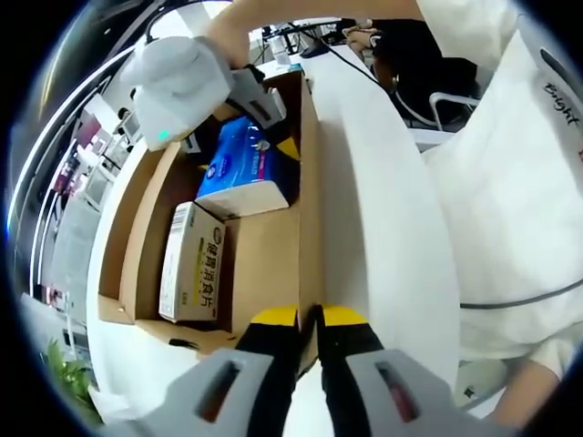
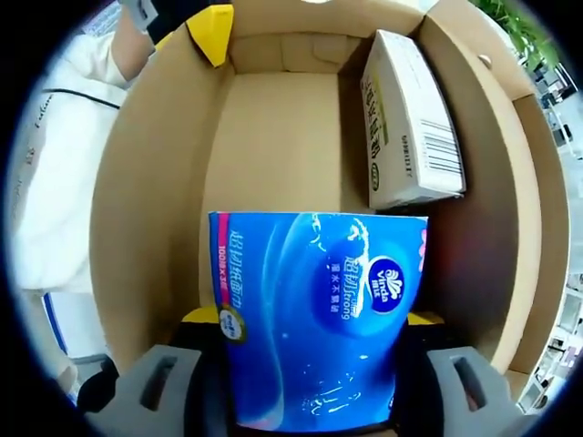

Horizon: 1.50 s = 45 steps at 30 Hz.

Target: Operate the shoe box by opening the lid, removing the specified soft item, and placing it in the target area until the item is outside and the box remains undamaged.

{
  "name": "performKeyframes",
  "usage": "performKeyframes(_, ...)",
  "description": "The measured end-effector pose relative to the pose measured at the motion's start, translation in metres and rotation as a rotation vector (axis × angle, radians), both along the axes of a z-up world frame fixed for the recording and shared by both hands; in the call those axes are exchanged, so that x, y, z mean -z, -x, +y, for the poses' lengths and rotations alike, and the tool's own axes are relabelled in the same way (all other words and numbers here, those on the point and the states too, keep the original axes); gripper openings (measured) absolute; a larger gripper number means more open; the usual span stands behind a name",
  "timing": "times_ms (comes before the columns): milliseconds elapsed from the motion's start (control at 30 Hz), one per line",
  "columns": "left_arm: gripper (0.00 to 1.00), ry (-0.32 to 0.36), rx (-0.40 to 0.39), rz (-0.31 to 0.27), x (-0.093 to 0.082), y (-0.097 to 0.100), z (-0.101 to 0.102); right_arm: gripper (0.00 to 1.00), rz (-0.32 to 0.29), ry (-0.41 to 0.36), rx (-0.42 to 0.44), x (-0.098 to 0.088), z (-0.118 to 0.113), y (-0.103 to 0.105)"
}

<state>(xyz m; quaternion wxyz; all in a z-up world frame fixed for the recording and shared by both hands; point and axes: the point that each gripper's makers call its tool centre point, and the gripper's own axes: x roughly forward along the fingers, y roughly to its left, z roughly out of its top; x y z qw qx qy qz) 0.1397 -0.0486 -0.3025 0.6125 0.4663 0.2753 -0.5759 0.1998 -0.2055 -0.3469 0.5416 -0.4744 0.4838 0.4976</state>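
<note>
So the right gripper has its yellow-tipped jaws clamped on either side of the blue plastic-wrapped tissue pack, which sits inside the open brown cardboard shoe box, near a white carton with green print lying on the box floor. The left gripper has its jaws pinched nearly closed on the box's side wall, on the white table.

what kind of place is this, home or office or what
Probably an office or lab workspace. A long white table carries the open cardboard box, with cables and small items at its far end, an office chair beside it, and a potted plant near the floor.
</note>
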Motion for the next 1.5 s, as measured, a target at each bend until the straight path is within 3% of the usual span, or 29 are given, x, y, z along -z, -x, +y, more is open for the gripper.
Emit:
performKeyframes(267, 0.06, -0.003, 0.018, 0.002, 0.0, 0.0, 0.0, 0.67, 0.006, 0.011, -0.003, -0.006, 0.001, -0.002)
performKeyframes(333, 0.06, -0.008, 0.014, 0.003, 0.0, 0.0, 0.0, 0.67, -0.002, 0.003, -0.039, -0.009, 0.004, 0.001)
performKeyframes(700, 0.06, -0.003, 0.011, 0.003, 0.0, 0.0, 0.0, 0.68, -0.024, -0.029, -0.03, -0.051, 0.01, -0.007)
performKeyframes(933, 0.06, -0.002, 0.011, 0.0, 0.0, 0.001, 0.0, 0.67, -0.039, -0.031, -0.061, -0.063, 0.015, 0.009)
performKeyframes(1500, 0.06, 0.002, 0.012, 0.0, 0.0, 0.0, 0.0, 0.67, -0.063, -0.047, -0.059, -0.097, 0.012, 0.019)
